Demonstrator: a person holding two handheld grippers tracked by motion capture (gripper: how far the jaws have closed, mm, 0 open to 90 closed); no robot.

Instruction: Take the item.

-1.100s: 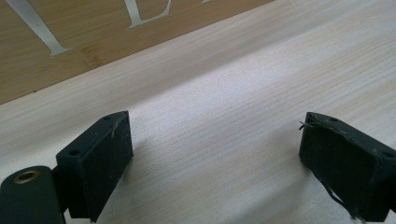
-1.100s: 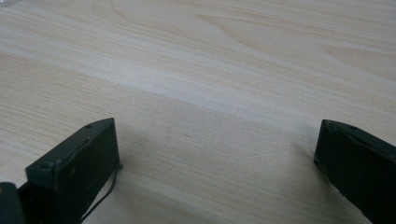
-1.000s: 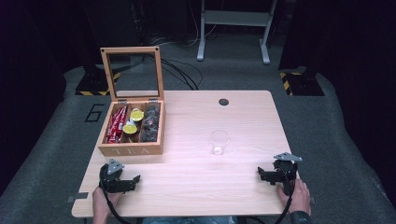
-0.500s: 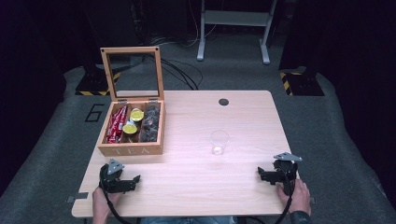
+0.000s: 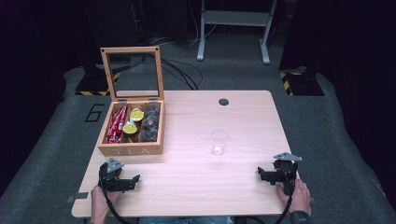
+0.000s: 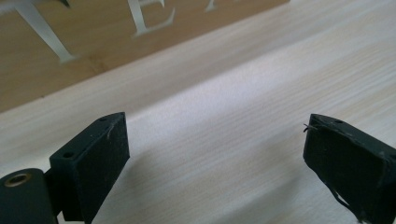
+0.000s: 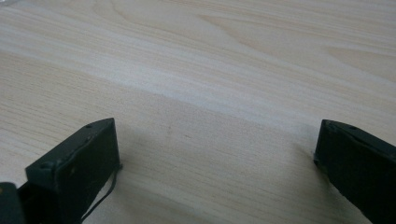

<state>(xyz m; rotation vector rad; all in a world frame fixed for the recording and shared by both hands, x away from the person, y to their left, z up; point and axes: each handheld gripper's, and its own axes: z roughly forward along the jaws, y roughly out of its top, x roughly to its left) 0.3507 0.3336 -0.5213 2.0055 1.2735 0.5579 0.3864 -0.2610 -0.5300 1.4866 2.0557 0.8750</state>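
Nothing had shifted since a second before; left gripper (image 5: 130, 179) and right gripper (image 5: 264, 175) rested on the desk (image 5: 196, 182), fingers spread wide, holding nothing

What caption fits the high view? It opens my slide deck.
Open tea box and clear cup on a wooden table; left gripper and right gripper rest open near the front edge.

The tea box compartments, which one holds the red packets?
The leftmost compartment; the middle one holds yellow-lidded cups, the right one dark items.
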